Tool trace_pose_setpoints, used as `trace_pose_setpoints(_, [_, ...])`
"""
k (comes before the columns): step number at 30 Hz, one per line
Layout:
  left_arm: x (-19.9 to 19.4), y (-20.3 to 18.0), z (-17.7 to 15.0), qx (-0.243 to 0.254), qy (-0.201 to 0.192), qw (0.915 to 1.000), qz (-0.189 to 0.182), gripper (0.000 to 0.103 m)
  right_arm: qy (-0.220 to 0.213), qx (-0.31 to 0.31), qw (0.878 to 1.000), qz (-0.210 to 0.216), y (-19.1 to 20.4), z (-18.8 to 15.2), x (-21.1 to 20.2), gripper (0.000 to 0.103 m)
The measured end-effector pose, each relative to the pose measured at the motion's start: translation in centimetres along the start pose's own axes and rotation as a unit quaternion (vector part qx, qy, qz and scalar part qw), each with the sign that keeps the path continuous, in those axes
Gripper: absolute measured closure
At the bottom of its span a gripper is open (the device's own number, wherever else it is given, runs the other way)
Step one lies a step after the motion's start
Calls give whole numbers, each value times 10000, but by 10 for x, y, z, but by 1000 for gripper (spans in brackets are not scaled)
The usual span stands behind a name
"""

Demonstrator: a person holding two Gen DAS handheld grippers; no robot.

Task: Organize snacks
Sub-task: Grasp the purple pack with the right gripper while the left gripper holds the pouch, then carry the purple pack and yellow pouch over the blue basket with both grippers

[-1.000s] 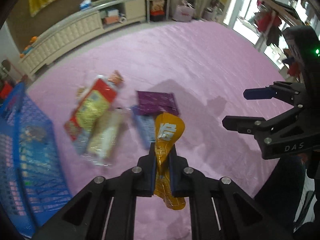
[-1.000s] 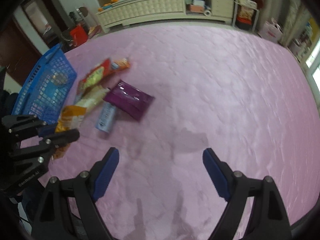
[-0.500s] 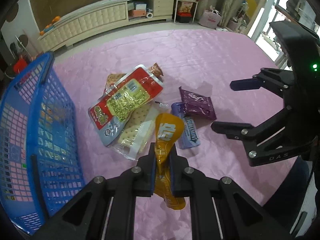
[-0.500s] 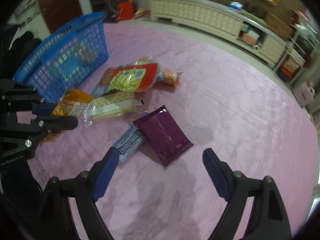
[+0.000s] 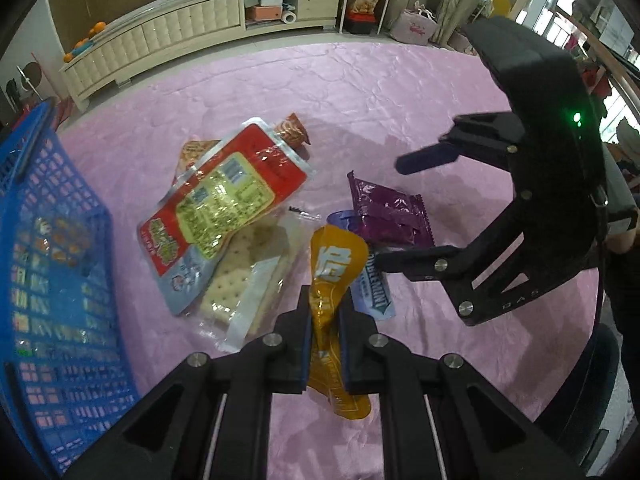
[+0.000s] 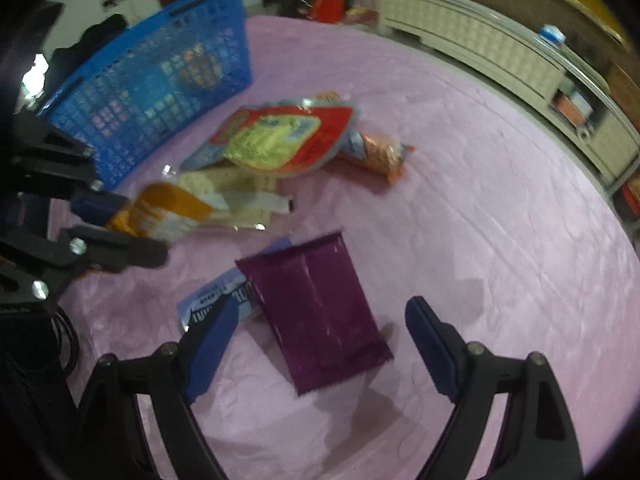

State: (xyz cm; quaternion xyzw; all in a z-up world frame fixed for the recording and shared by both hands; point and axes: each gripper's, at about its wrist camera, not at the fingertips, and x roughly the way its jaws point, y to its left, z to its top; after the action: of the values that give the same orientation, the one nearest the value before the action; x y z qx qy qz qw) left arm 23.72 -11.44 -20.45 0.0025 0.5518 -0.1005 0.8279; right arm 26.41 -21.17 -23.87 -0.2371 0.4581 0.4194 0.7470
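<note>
- Left wrist view: the left gripper [image 5: 325, 334] has its fingers clamped on an orange snack pouch [image 5: 335, 272], which sticks up between the blue pads and hangs out below them, clear of the pink bedspread [image 5: 360, 92].
- Beyond the pouch, a loose heap of snacks lies on the spread: a large red-and-yellow packet [image 5: 224, 208] rests partly on a clear pack of crackers [image 5: 240, 280], with a small orange wrapper [image 5: 294, 133] poking out at the red packet's far end.
- Just right of the crackers lie a blue Doublemint gum pack [image 5: 376, 292] and a purple wrapper [image 5: 390, 216] that overlaps the gum pack's far end.
- A blue plastic basket [image 5: 52, 280] stands at the left edge, near the heap but apart from it; some items show blurred through its mesh, too unclear to name.
- The right gripper [image 5: 404, 210] reaches in from the right above the purple wrapper, fingers wide apart, holding nothing.
- Right wrist view: the purple wrapper [image 6: 316, 304] lies flat between the spread fingers, neither pad touching it, and the gum pack [image 6: 216, 300] sits partly under its left edge.
- A long cream cabinet [image 5: 168, 36] runs along the far wall.
</note>
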Motion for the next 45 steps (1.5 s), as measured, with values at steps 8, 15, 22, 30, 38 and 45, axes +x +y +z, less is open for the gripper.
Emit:
trace_pose_setpoints(8, [10,3,4,15,31,10000,12,93,38,-94,9962,863,-6,0,3,42])
trace_pose_setpoints(15, [-1,4,-4,3,-81,10000,-34,93,146,-122,9983,556,15,-8,-4,45])
trace_pose_setpoints(22, [-35,6,-12,7,-356,9994,-33,93,23,-97,9991,402,38,-7,-40,45])
trace_pose_setpoints(30, [-88,12,-25,36,-831,9965,18,93,-295,-293,9991,75,76,8,-96,45])
trace_pose_setpoints(38, [-140,30,-37,125,-1272,9916,175,93,-601,-616,9962,-120,119,38,-135,45])
trace_pose_setpoints(45, [-177,67,-48,124,-1408,9893,368,93,-838,-740,9935,-216,147,74,-147,45])
